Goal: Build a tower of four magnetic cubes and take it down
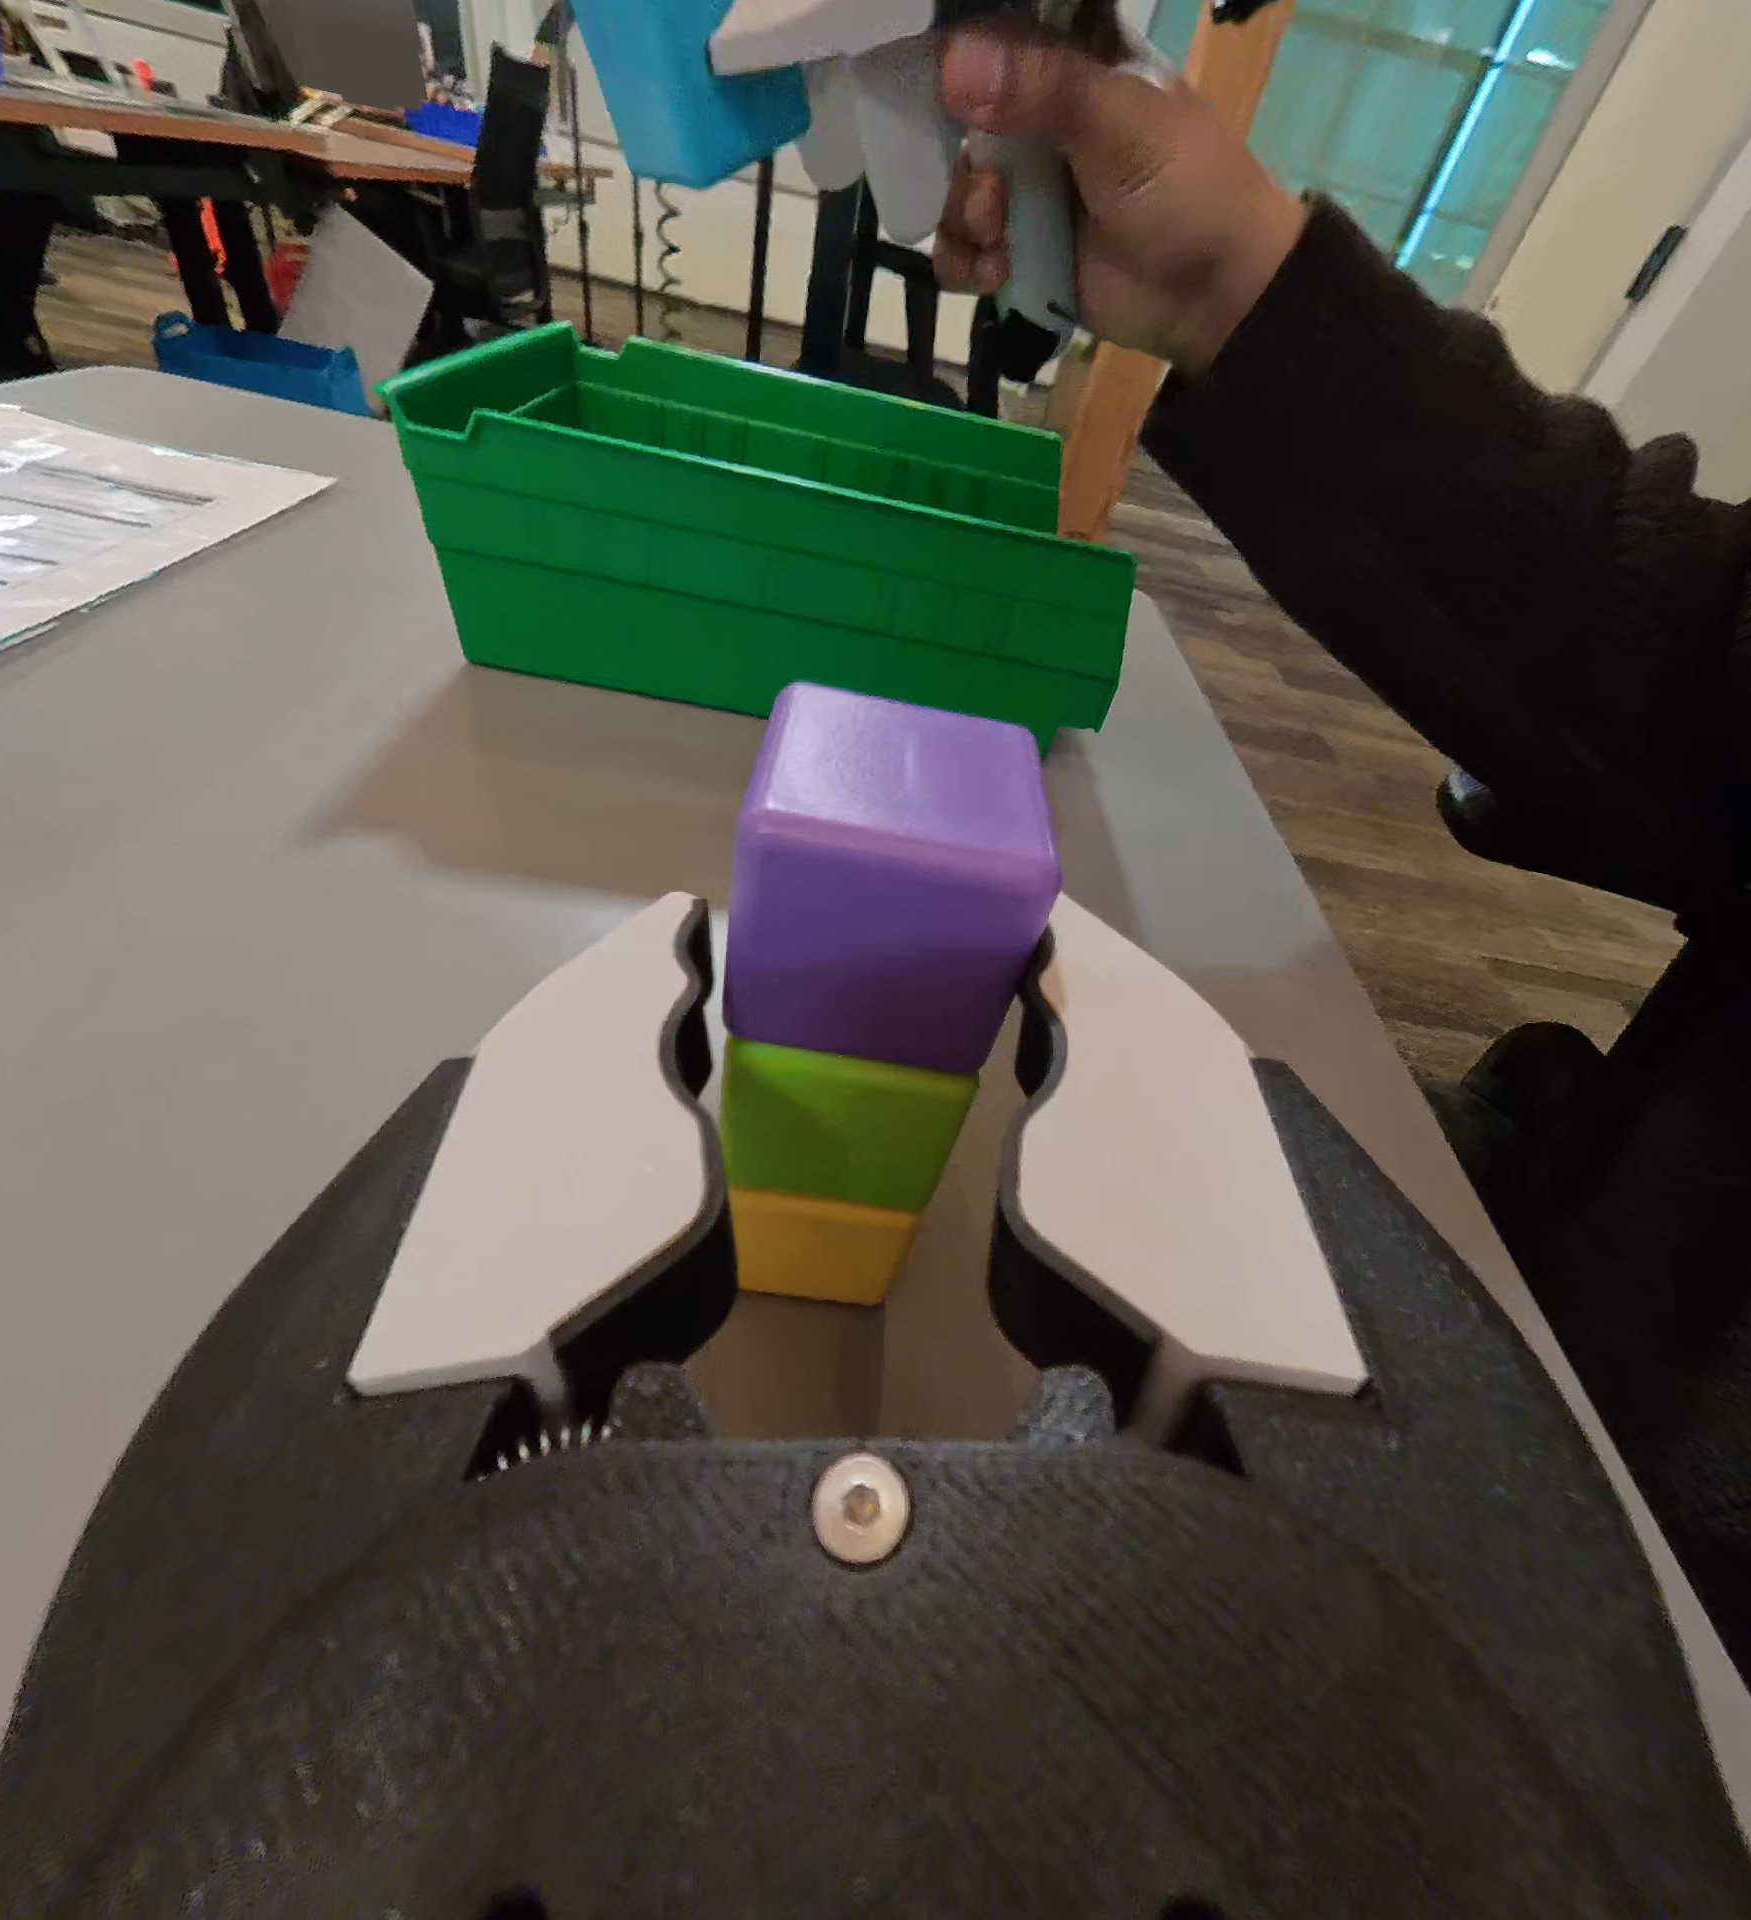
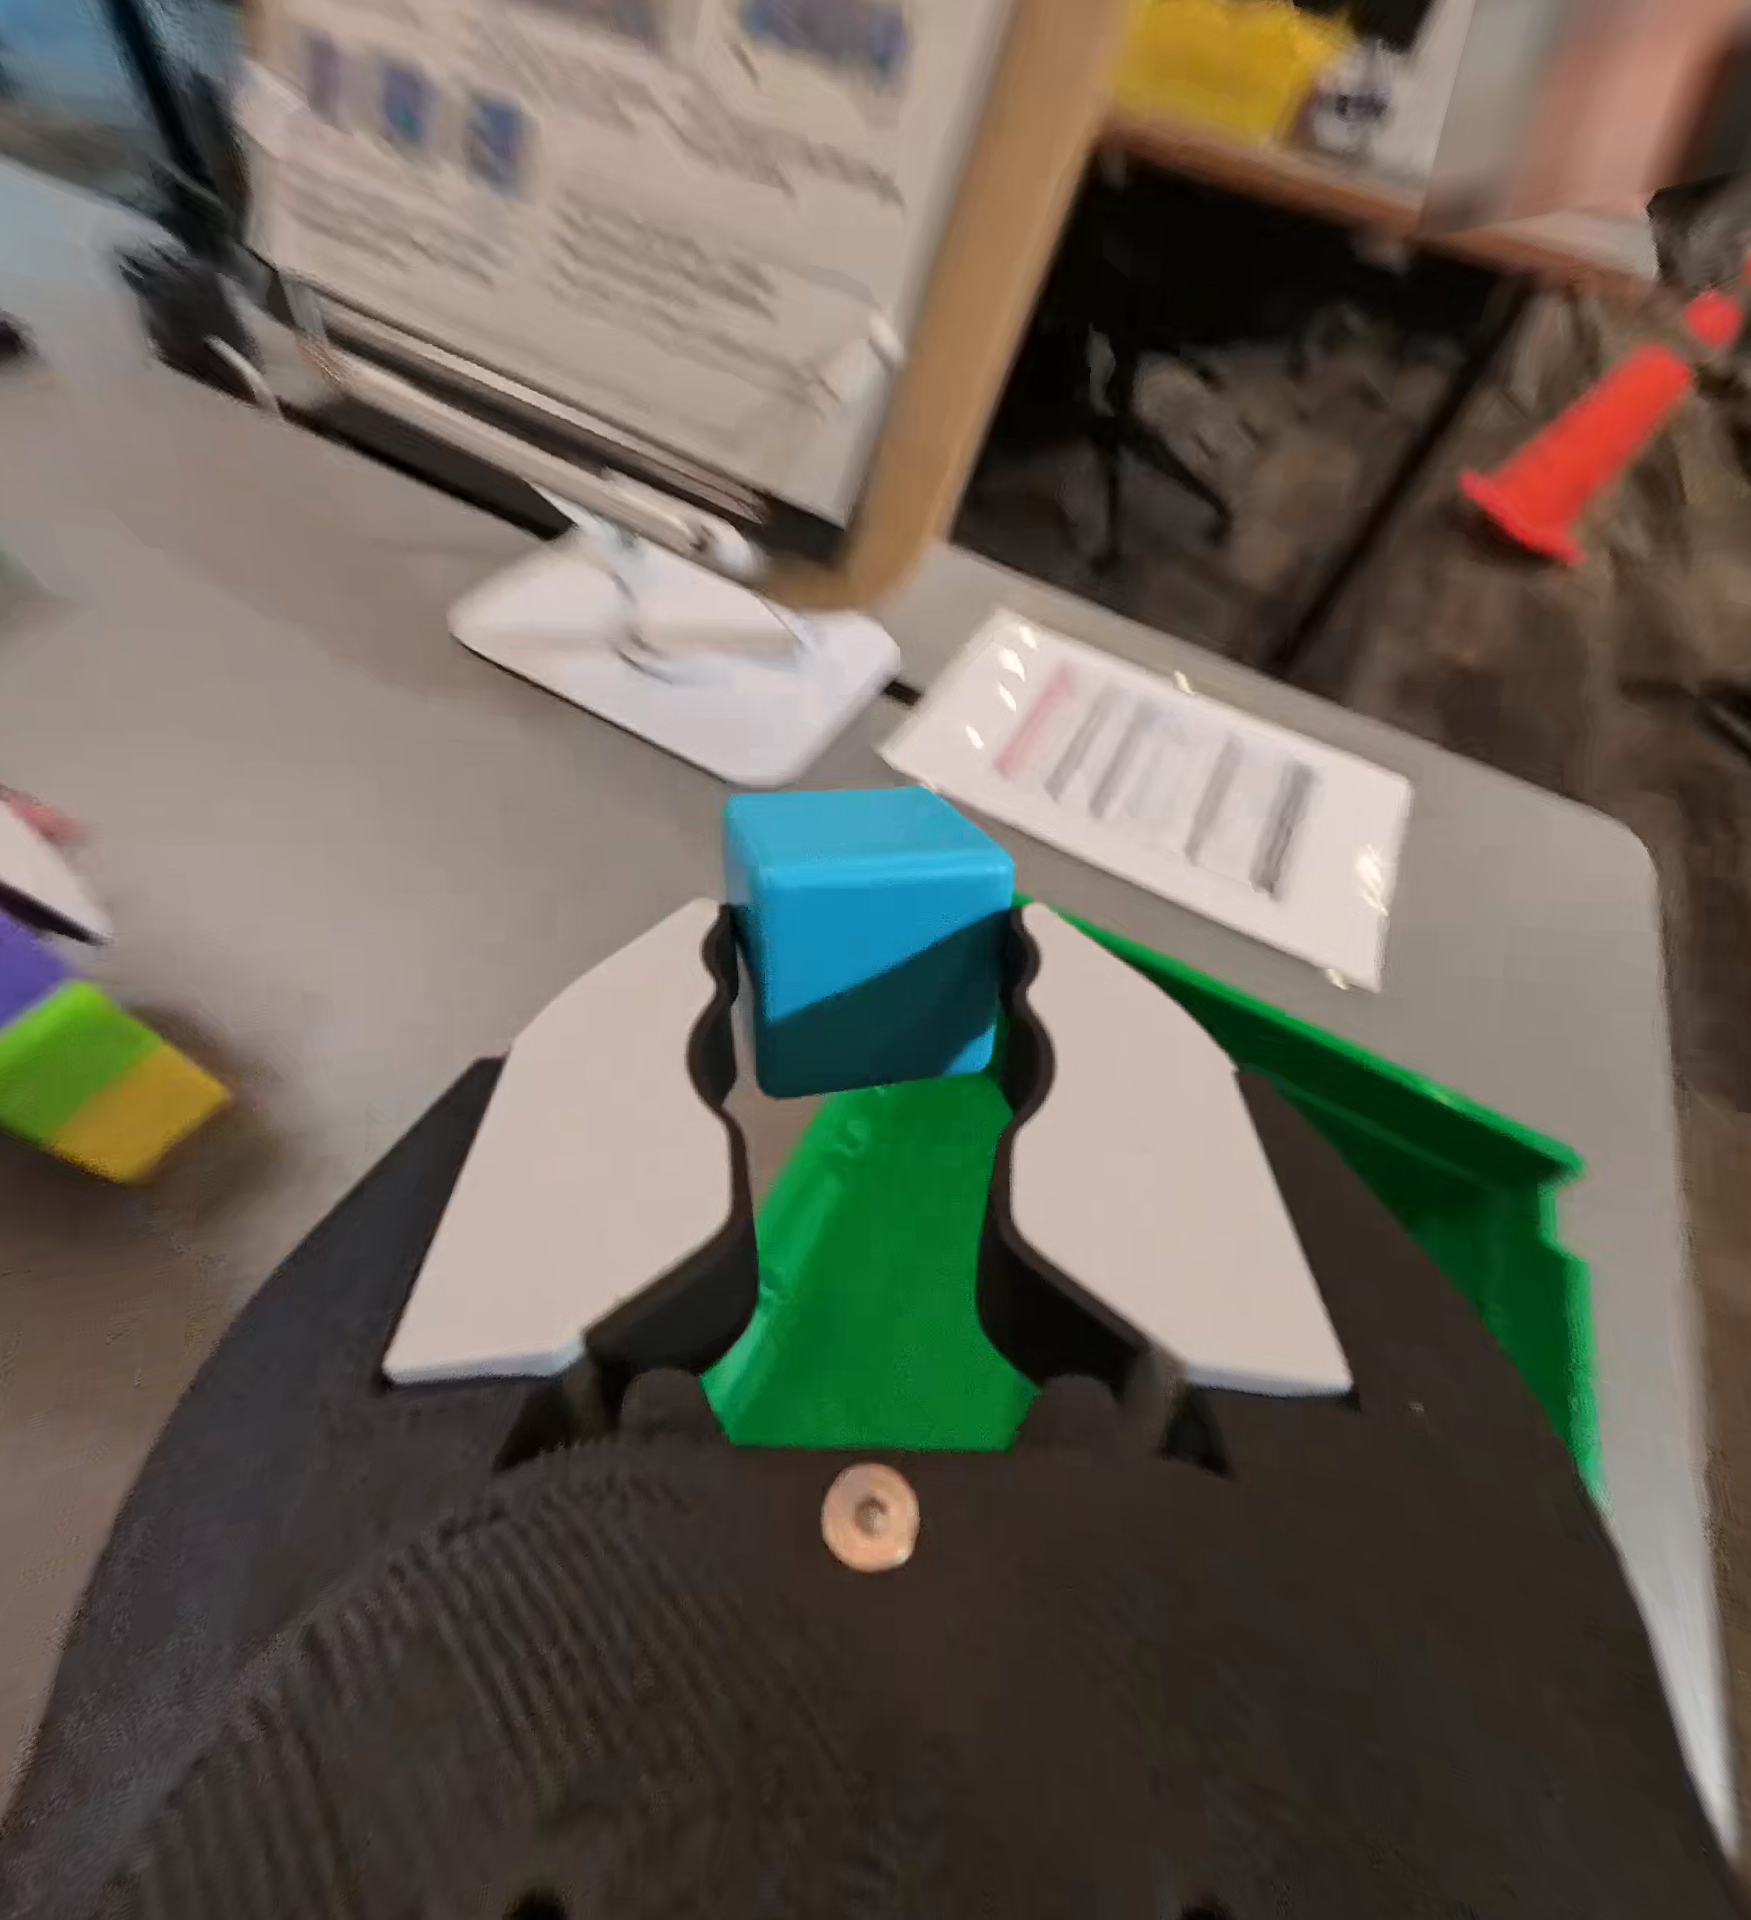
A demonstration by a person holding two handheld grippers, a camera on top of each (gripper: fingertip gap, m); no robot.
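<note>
Pinching a blue cube, right fingers; left fingers clamping purple cube.

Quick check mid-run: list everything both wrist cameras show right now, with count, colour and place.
purple block: 1, purple, top of stack, between left gripper's fingers
lime block: 1, lime green, middle of stack
yellow block: 1, yellow, bottom of stack, on table
blue block: 1, blue, clamped in right gripper, above bin
green bin: 1, green, on table behind stack
table: 1, grey
laminated sheet: 1, white, table corner
white stand base: 1, white, on table
orange cone: 1, orange, floor
left gripper: around purple block; contact unclear
right gripper: shut on blue block
hand: 1, holding right gripper's handle, raised
</note>
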